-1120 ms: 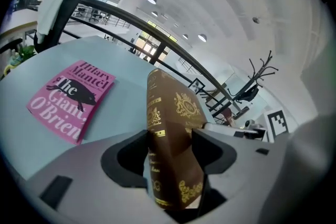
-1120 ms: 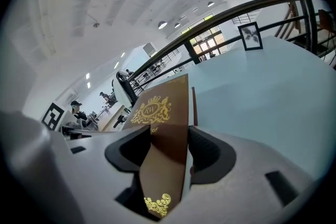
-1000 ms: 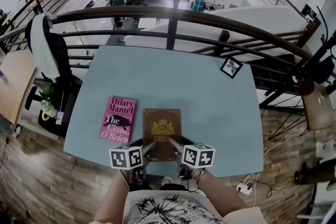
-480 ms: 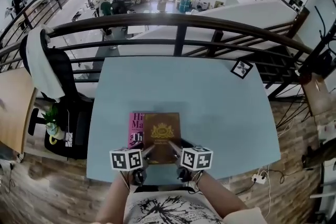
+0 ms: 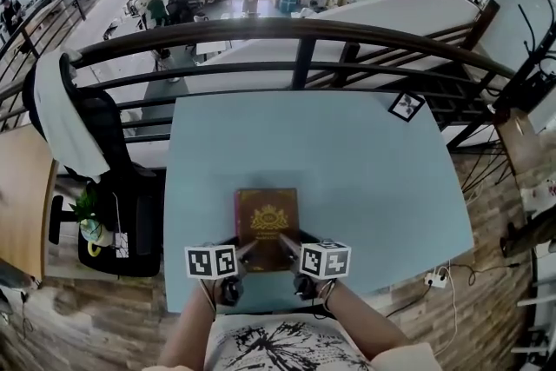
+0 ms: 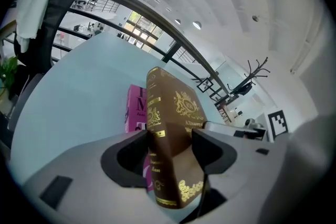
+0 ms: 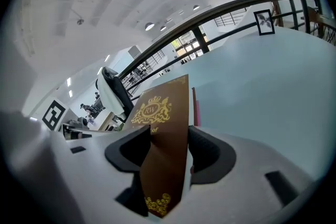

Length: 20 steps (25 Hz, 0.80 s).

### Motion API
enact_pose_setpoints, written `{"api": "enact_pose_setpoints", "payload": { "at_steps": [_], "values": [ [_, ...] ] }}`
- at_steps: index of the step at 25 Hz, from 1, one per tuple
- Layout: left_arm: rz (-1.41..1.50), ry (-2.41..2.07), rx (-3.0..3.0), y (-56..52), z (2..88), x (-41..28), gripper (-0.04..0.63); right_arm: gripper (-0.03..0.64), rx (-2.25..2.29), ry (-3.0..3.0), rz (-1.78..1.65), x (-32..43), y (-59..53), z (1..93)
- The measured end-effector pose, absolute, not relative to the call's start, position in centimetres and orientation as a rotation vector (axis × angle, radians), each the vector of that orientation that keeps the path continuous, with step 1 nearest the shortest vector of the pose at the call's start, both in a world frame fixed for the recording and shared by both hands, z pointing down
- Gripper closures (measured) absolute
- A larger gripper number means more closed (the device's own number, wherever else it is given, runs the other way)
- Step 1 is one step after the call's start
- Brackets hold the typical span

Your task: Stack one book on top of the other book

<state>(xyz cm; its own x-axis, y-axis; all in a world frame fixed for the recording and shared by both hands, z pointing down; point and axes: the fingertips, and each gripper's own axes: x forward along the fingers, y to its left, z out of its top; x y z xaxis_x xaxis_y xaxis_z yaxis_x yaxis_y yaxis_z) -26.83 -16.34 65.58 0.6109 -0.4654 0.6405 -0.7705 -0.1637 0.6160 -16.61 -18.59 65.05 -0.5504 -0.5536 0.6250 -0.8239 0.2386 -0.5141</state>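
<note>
Brown, gold-stamped book [image 5: 267, 226] is sitting in both my tongs. My left gripper [image 6: 169, 145] is pinching its near corner by the spine, and my right gripper [image 7: 167, 150] is pinching the other near corner. I am holding it over the pink book [image 6: 135, 108], which is peeking out beneath it on the pale blue table [image 5: 347, 152]. Whether the books are touching, I cannot tell.

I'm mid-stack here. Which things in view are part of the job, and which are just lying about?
Job: brown book, gripped by left gripper and right gripper; pink book beneath it; table.
Lying about: marker card at the table corner; chair with white cloth; potted plant; railing.
</note>
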Motion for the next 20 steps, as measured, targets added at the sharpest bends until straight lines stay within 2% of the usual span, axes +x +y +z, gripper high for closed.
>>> {"api": "enact_pose_setpoints", "payload": {
  "at_steps": [20],
  "values": [
    [0.372,-0.939,1.745,-16.6,69.6,-28.3,0.337,0.394,1.249,-2.136,1.194,-18.0,-19.1,68.4]
  ]
}}
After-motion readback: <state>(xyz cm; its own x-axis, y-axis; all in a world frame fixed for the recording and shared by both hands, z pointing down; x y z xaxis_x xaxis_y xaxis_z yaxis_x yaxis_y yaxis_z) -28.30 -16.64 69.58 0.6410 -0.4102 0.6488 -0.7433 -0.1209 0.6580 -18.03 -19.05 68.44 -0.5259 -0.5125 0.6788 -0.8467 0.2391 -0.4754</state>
